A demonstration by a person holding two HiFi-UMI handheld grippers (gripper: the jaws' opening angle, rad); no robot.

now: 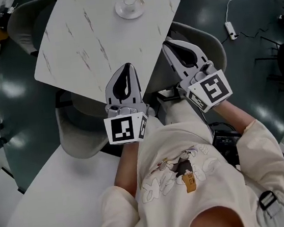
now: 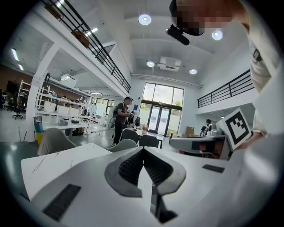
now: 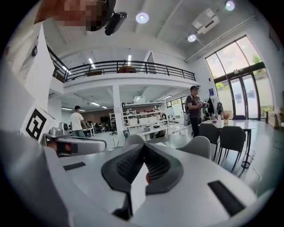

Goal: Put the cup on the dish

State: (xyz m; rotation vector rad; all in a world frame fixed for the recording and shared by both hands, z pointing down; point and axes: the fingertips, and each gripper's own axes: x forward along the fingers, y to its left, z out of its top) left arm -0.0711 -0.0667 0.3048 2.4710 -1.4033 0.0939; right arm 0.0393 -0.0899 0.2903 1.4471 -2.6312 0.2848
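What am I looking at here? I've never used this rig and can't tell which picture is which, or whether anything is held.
There is no robot: a person holds a two-jaw tool in each hand. The head view looks down from their head at the left gripper, the right gripper and a marbled table, where a cup sits on a dish. The other two pictures look along each gripper's own jaws into the room. Both grippers are shut and hold nothing.

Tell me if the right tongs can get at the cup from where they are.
Probably, with a stretch: the table between the right tongs and the cup is bare. The cup sits far off on the dish; the tongs are shut and must open first.
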